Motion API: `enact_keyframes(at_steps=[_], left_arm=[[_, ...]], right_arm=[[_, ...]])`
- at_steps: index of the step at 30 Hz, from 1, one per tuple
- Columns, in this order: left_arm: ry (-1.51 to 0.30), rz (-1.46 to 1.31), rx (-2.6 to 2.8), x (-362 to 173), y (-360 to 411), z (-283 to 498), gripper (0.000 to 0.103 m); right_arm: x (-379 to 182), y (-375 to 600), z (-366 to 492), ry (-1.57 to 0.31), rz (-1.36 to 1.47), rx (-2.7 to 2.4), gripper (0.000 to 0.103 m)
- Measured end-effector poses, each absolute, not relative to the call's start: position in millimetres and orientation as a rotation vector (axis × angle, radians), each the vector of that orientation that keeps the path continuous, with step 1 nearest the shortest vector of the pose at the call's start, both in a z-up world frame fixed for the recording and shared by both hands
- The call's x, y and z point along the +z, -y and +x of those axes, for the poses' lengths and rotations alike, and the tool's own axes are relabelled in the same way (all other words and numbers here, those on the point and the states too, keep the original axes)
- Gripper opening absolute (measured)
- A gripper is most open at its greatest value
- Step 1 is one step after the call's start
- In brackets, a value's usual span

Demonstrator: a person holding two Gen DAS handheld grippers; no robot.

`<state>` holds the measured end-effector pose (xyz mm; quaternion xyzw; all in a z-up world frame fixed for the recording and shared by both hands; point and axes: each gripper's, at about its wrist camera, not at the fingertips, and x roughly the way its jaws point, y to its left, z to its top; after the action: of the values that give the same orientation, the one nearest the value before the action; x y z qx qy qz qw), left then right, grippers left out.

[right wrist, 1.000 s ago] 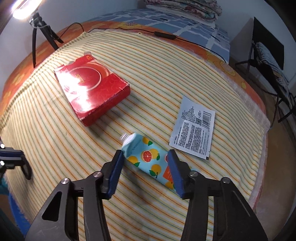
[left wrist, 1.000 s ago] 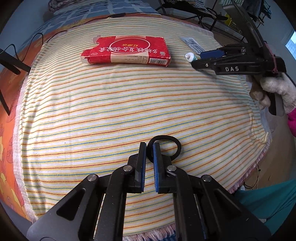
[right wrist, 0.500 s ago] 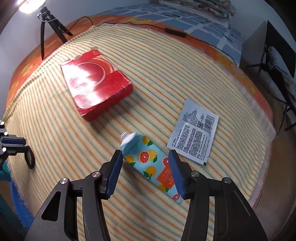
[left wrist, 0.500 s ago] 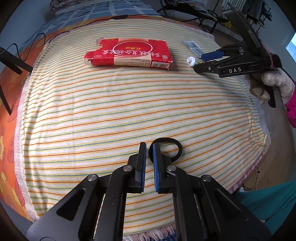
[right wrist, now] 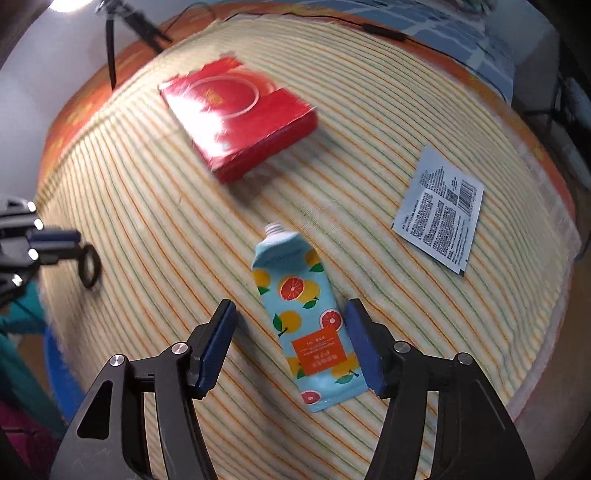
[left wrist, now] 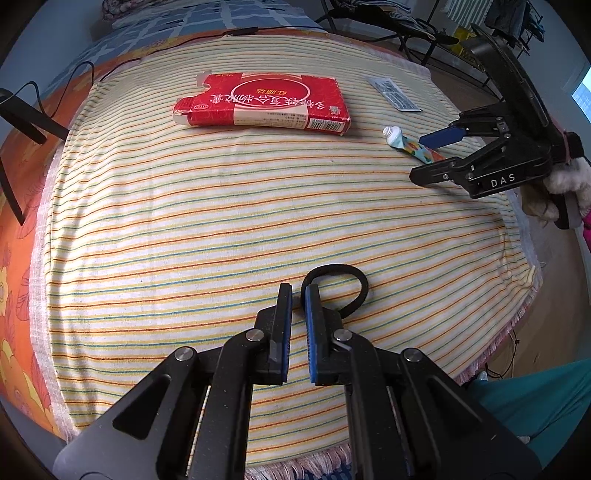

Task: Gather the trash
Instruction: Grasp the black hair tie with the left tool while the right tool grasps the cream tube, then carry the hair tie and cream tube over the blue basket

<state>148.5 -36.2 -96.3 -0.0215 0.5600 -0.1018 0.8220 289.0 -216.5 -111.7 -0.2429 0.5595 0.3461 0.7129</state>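
A black hair tie (left wrist: 352, 286) lies on the striped cloth near its front edge. My left gripper (left wrist: 298, 295) is nearly shut, its jaws a narrow gap apart at the tie's left side; whether they pinch it I cannot tell. It also shows in the right wrist view (right wrist: 90, 266). My right gripper (right wrist: 290, 314) is open around a light blue tube with citrus print (right wrist: 303, 314), which lies on the cloth between the fingers. The tube also shows in the left wrist view (left wrist: 406, 144). A red flat carton (left wrist: 264, 105) and a printed grey sachet (right wrist: 441, 212) lie farther back.
The striped cloth (left wrist: 184, 229) covers a bed with an orange floral sheet (left wrist: 14, 332). A black tripod (right wrist: 110, 48) stands at the far left. A cable (right wrist: 384, 31) runs along the back. The cloth's fringed edge (left wrist: 517, 317) drops off at the right.
My right gripper has moved forward so the tube lies deeper between its open fingers. My left gripper has stayed at the hair tie, its jaws a little wider apart.
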Motion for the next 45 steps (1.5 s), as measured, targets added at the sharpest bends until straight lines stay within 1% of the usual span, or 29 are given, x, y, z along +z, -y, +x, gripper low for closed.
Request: enact_keyframes(at_steps=[2,4,6,8,9,10,13,20,24,28,32,33,34,36,45], left_arm=[[-1.193,-0.052,-0.213,-96,36,149,0.005],[-1.191,-0.052,-0.210,-96,36,149,0.005],[-1.188,-0.051,-0.208,-96,35,149,0.005],[-1.185,-0.048,-0.206,-95,36,148,0.005],[-1.184,-0.048,-0.206,-94,36,147,0.005],[-1.183,-0.048,-0.207,-94,37,146,0.005],[-1.173,-0.042,-0.206,-91,37,144,0.005],[-1.131,-0.060,-0.202,-84,34,141,0.005],[-1.198,-0.102,-0.228,-93,34,151,0.010],[-1.223,-0.077,-0.224,-106,42,157,0.011],[-1.189,-0.034,-0.222,-108,50,158,0.011],[-1.182,-0.019,-0.221,-107,52,158,0.011],[-1.172,-0.008,-0.223,-106,54,157,0.004],[-1.160,0.004,-0.218,-106,55,156,0.002],[-1.069,0.011,-0.219,-78,53,140,0.002]], right_arm=[[-112,217,289,-1.236,-0.513,0.746,0.060],[-110,217,286,-1.218,-0.498,0.720,0.053],[-107,216,286,-1.205,-0.479,0.713,0.036],[-106,216,284,-1.198,-0.464,0.701,0.029],[-106,215,282,-1.195,-0.459,0.692,0.013],[-105,214,279,-1.196,-0.441,0.694,0.005],[-106,206,270,-1.166,-0.467,0.652,0.005],[-99,215,264,-1.142,-0.401,0.599,0.005],[-95,225,260,-1.139,-0.372,0.582,0.005],[-93,225,252,-1.136,-0.380,0.587,0.005],[-93,229,247,-1.137,-0.378,0.584,0.005],[-93,230,246,-1.135,-0.377,0.581,0.005],[-92,230,246,-1.134,-0.372,0.580,0.005],[-90,231,243,-1.128,-0.361,0.574,0.005],[-69,235,217,-1.093,-0.327,0.573,0.005]])
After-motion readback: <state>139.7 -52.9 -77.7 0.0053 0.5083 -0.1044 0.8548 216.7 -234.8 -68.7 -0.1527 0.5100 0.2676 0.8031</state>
